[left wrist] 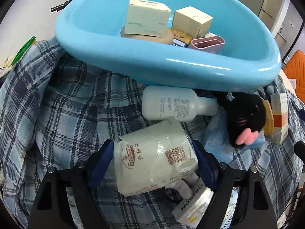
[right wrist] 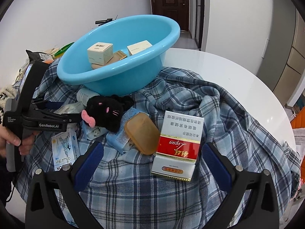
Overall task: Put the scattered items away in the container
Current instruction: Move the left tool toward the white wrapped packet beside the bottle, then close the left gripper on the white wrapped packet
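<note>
A blue plastic basin (left wrist: 171,70) (right wrist: 122,76) stands on a plaid cloth and holds several boxes (left wrist: 146,17). My left gripper (left wrist: 154,164) is shut on a white wrapped pack (left wrist: 152,158), its blue pads pressed on both sides, just in front of the basin. A white bottle (left wrist: 171,103) lies between the pack and the basin. My right gripper (right wrist: 152,164) is open and empty, with a red and white carton (right wrist: 177,145) lying between its fingers. A black plush toy (right wrist: 106,112) (left wrist: 246,114) and an amber soap (right wrist: 142,133) lie nearby.
The plaid cloth (right wrist: 190,99) covers a round white table (right wrist: 228,70). A light blue pack (right wrist: 118,139) and a white KINBON box (right wrist: 64,148) lie on the cloth. Green items (left wrist: 22,49) lie at the far left. An orange chair (left wrist: 295,70) stands to the right.
</note>
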Tool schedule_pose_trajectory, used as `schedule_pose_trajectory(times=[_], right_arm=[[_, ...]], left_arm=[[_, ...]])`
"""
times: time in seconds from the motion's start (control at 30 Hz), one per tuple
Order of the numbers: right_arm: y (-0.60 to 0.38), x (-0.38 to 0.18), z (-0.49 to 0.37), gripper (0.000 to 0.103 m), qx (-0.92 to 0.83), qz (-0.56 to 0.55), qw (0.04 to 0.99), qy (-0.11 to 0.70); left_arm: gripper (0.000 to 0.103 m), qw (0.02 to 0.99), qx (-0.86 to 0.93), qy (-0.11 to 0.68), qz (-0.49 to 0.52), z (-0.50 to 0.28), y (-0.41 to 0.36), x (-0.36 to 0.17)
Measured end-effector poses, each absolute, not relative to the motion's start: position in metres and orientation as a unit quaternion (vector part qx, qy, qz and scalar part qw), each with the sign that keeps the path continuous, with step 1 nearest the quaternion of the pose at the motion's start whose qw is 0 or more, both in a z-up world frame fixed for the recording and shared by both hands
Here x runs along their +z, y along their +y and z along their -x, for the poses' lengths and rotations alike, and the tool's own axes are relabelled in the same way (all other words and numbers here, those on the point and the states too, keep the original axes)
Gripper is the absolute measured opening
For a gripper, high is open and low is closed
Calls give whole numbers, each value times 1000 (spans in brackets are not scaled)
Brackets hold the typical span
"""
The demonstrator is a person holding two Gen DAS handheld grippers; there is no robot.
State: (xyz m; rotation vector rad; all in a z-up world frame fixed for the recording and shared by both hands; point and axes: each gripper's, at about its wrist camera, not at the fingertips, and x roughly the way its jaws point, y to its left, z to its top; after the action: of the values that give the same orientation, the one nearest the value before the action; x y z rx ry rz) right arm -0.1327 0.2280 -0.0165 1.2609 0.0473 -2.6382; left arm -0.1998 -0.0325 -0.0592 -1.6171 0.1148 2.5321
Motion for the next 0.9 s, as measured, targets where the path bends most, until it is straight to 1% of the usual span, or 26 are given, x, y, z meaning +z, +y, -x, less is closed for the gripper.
schedule_pose_trajectory(times=[0.03, 0.13, 0.3, 0.53, 0.6, 0.7, 0.9], right_arm=[[229, -16, 132, 103, -897, -429, 108, 16], [233, -15, 132, 103, -897, -429, 109, 18], [236, -17, 137, 103, -894, -434, 113, 23], [234, -19, 147, 102, -892, -433, 128, 11], [237, -21, 149, 93, -893, -431, 133, 3], [240, -27, 153, 84, -890, -438, 128, -2], [249, -36, 160, 79, -893, -440, 100, 6]], left_arm=[[78, 72, 842, 28, 535, 198, -35, -57], [77, 83, 847, 2, 524, 189, -43, -44], [77, 91, 859, 14, 503, 173, -44, -26], [77, 111, 856, 14, 505, 151, -41, -22], [77, 113, 853, 15, 509, 141, -29, -23], [77, 115, 851, 19, 512, 142, -25, -27], [77, 122, 846, 20, 518, 143, -21, -29]])
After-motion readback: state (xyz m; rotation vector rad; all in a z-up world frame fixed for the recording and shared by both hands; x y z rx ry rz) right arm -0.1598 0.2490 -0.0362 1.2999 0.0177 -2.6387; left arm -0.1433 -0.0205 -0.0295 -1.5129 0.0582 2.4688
